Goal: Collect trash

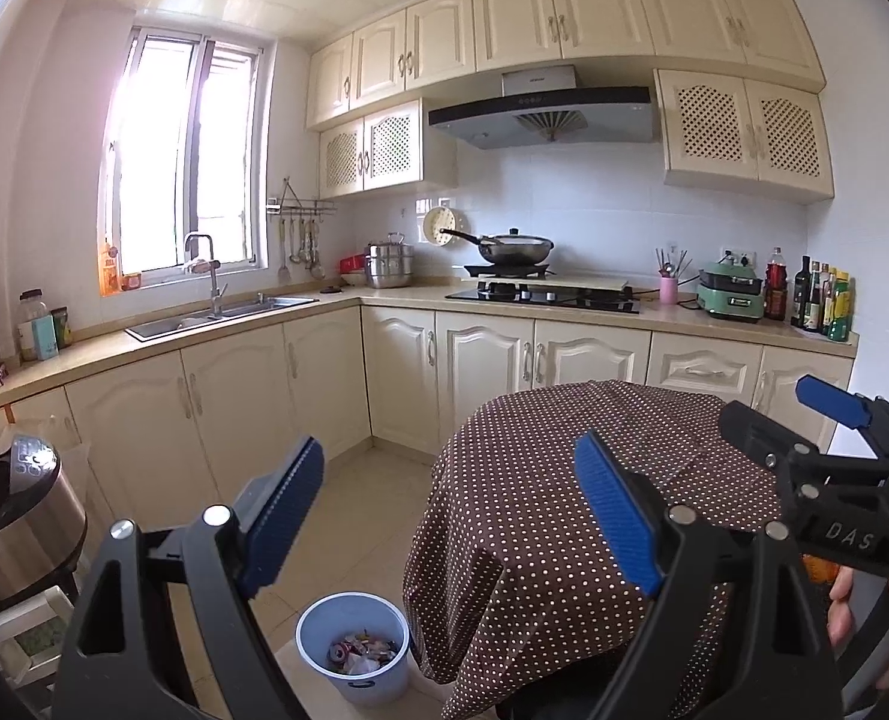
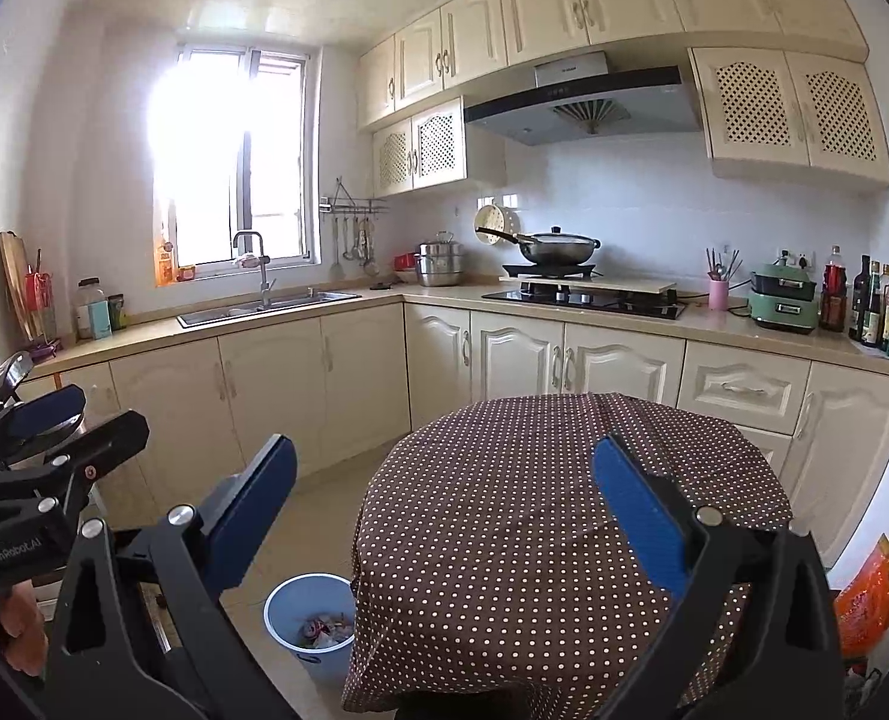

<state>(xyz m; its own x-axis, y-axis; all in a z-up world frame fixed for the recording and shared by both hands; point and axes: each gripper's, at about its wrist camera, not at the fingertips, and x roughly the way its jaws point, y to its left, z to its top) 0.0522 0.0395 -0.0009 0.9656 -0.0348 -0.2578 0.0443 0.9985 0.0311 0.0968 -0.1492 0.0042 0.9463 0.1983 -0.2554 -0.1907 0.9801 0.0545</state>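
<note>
The round worktop, draped in a brown cloth with white dots, is the landmark here. Just beside it, at its near left foot on the tiled floor, stands a pale blue bin holding the trash: crumpled wrappers and what looks like a can, lying low in the bin. In the right wrist view the same bin sits partly tucked behind the hanging cloth.

The left gripper is held up above the floor to the left of the worktop, its blue-padded fingers spread wide with nothing between them; one pad shows over the floor, the other over the cloth. The right gripper is held over the near side of the worktop, its fingers likewise spread wide and holding nothing. Each gripper shows at the edge of the other's view, the two well apart from the bin.

Beyond the worktop run cream cabinets under a long counter. On that counter, behind the worktop, sit a hob with a lidded wok, a green appliance and a row of bottles; far to the left of the worktop are a steel sink and a window
</note>
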